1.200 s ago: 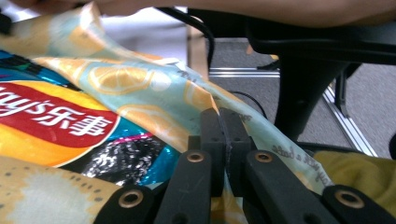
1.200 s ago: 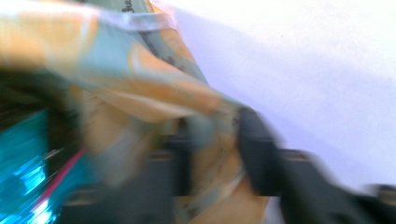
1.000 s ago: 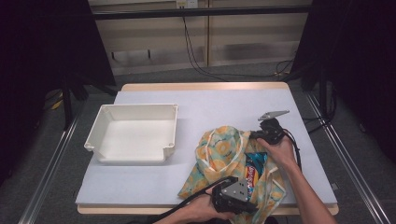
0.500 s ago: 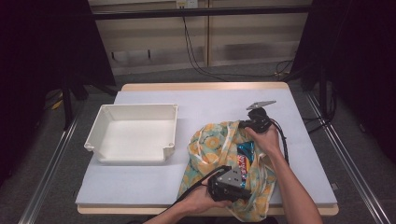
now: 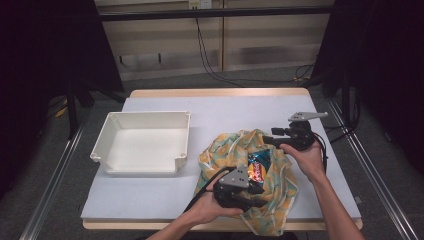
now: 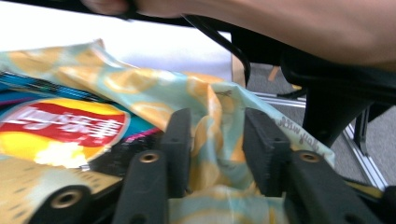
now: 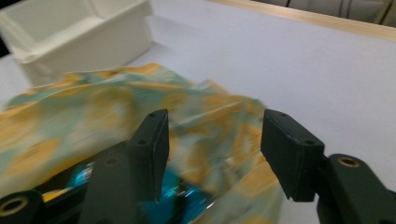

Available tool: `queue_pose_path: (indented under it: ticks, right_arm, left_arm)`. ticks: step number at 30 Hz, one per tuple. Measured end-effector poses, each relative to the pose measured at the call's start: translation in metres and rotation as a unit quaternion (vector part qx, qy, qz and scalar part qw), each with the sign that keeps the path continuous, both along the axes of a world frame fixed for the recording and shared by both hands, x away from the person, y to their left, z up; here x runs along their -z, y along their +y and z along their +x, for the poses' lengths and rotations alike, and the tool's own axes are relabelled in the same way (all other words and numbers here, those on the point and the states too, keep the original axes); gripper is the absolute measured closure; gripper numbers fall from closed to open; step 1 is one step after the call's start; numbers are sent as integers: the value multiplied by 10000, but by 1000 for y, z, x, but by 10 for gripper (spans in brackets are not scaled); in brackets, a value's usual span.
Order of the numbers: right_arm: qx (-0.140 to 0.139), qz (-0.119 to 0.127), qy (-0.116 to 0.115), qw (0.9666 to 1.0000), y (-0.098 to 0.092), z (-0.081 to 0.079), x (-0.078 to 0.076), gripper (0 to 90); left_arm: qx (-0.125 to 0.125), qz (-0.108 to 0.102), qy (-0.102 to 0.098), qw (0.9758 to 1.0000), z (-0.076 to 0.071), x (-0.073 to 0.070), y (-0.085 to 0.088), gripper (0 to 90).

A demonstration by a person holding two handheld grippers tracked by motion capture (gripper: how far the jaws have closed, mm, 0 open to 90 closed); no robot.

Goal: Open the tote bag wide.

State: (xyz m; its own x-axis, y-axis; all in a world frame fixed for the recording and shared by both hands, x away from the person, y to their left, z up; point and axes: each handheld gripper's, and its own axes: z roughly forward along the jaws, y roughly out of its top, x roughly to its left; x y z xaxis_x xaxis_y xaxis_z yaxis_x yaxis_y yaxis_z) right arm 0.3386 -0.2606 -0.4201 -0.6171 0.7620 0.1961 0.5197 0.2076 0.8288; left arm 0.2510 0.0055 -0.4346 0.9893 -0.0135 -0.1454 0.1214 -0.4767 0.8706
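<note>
**Bag held open, chips pack showing inside**

Compared with half a second ago, the right gripper [image 5: 268, 139] now sits farther right and a little lower over the table, at the bag's far right edge, and the bag [image 5: 277, 187] has spread wider across the near right of the mat. The left gripper [image 5: 256, 189] has barely shifted; it stays at the bag's near edge.

Nearest the person, the left hand [image 5: 207, 210] holds its gripper low over the front of the table [image 5: 225, 107]. In the left gripper view, a fold of the orange-and-teal fabric [image 6: 212, 140] stands between the two black jaws, which are part-closed around it; whether they actually pinch it tight cannot be told. Just beside that fold lies the chips pack [image 6: 60, 133], its red-and-yellow logo facing up.

In the high view the pack [image 5: 257, 167] sits in the bag's mouth, between the two grippers, its long axis running roughly near-to-far with the blue end toward the far side. The bag's own long axis also runs near-to-far, its near end hanging just over the table's front edge.

Farther out, the right hand [image 5: 307, 157] holds its gripper pointing left toward the bag. In the right gripper view the jaws stand wide apart with the bag's edge [image 7: 205, 135] below and between them, gripping nothing that can be seen; the picture is blurred there.

Well to the left, apart from the bag, rests a white bin [image 5: 142, 142].
</note>
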Motion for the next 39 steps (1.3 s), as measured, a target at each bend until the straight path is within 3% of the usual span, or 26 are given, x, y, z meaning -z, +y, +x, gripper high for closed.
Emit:
queue_pose_path:
  ticks: [1,2,5,7,8,9,13,16,23,28,32,33,34,35,36,39]
  right_arm:
    - [-116,-20,-2,9999,0,-18,-3,420]
    - [-116,-20,-2,9999,0,-18,-3,420]
    - [-227,101,-57,9997,0,-44,-7,434]
    - [-247,42,-90,9996,2,-61,-8,443]
    - [-355,34,-68,9993,4,-74,-8,454]
    - [-356,-21,-75,9993,4,-81,-9,457]
    - [-419,50,-98,9991,4,-100,-9,471]
    - [-428,-33,-4,9991,7,-117,2,472]
    - [-453,-140,120,9988,11,-124,14,411]
    - [-531,-258,252,9979,15,-125,23,395]
    - [-621,-364,335,9968,19,-127,28,491]
    - [-696,-355,412,9961,19,-128,33,614]
    - [-696,-355,412,9961,19,-128,33,614]
    - [-737,-328,407,9959,19,-129,34,701]
    - [-754,-287,330,9962,19,-132,34,876]
    - [-692,-331,231,9968,17,-136,32,900]
  left_arm:
    - [-37,-17,-38,10000,1,-2,3,619]
    - [-62,-67,-23,10000,4,-4,5,619]
    - [-227,-196,28,9995,9,-8,10,661]
    - [-281,-161,132,9994,15,-9,11,651]
    - [-354,-137,13,9993,16,-11,11,654]
    - [-495,-195,15,9986,22,-12,13,659]
    - [-677,-185,9,9975,30,-12,14,663]
    - [-786,-107,47,9968,34,-10,12,662]
    - [-877,-173,-96,9959,35,-21,16,652]
    - [-873,142,-125,9960,39,-10,6,651]
    - [-764,347,-223,9962,33,0,-3,627]
    - [-744,413,-267,9960,30,1,-7,626]
    - [-744,413,-267,9960,30,1,-7,623]
    - [-713,381,-266,9964,30,1,-8,623]
    - [-721,392,-272,9963,29,0,-8,617]
    - [-751,439,-289,9958,29,0,-9,589]
